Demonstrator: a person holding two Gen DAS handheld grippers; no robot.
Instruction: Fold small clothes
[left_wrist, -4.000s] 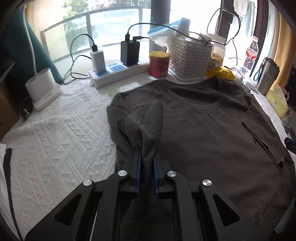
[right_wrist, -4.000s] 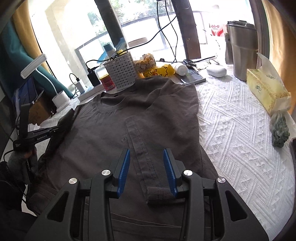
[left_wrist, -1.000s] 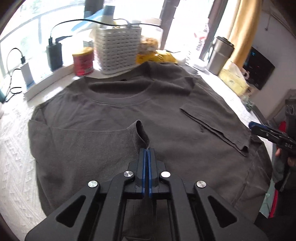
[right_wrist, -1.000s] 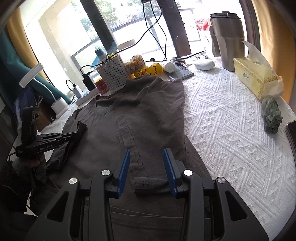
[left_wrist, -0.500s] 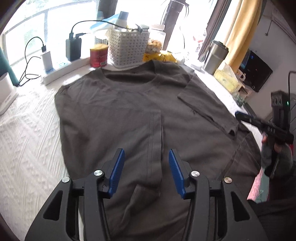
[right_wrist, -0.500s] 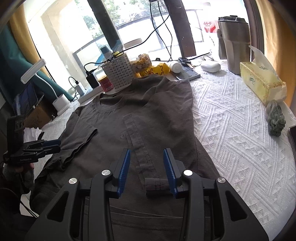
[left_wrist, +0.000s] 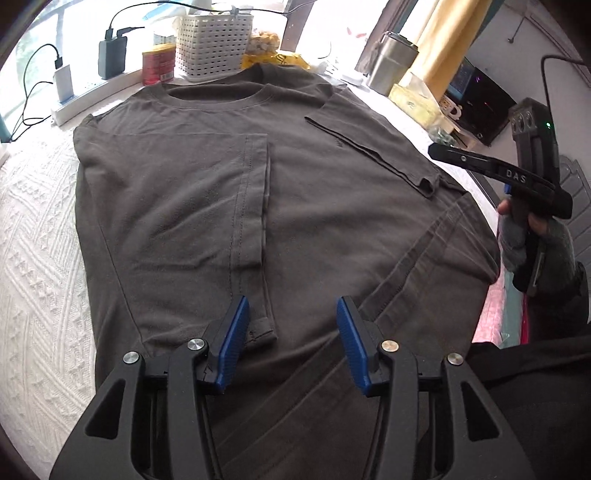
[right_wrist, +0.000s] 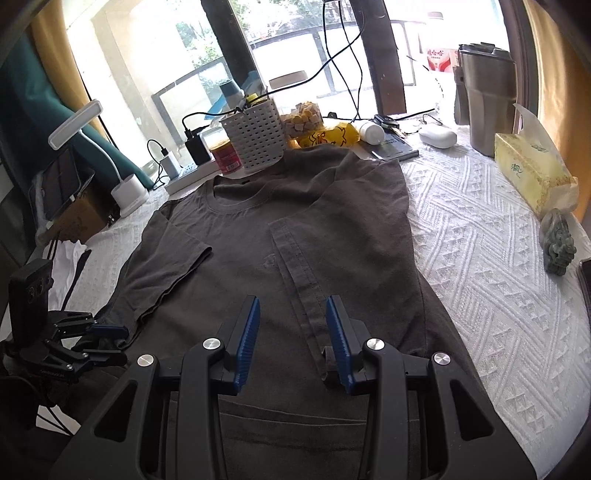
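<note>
A dark grey T-shirt (left_wrist: 332, 229) lies flat, collar away from me, on a white textured cloth (left_wrist: 33, 258). Its left sleeve (left_wrist: 251, 206) is folded inward onto the chest, and its right sleeve (right_wrist: 299, 273) is folded in the same way. My left gripper (left_wrist: 293, 332) hovers open over the lower part of the shirt, with the left sleeve's cuff just beside its left pad. My right gripper (right_wrist: 291, 332) is open too, above the cuff end of the right sleeve. In each wrist view the other gripper shows at the shirt's side: the left gripper (right_wrist: 114, 343) and the right gripper (left_wrist: 439, 151).
Behind the collar stand a white basket (left_wrist: 212, 48), a red can (left_wrist: 158, 63) and a power strip with chargers (left_wrist: 92, 99). On the right side of the cloth are a steel tumbler (right_wrist: 484, 107), a tissue box (right_wrist: 532, 177) and a green figurine (right_wrist: 557, 247). A desk lamp (right_wrist: 125, 192) stands far left.
My left gripper opened and let go of the left sleeve, which now lies flat on the chest, then drew back toward the hem. The right gripper stayed open and hardly moved.
</note>
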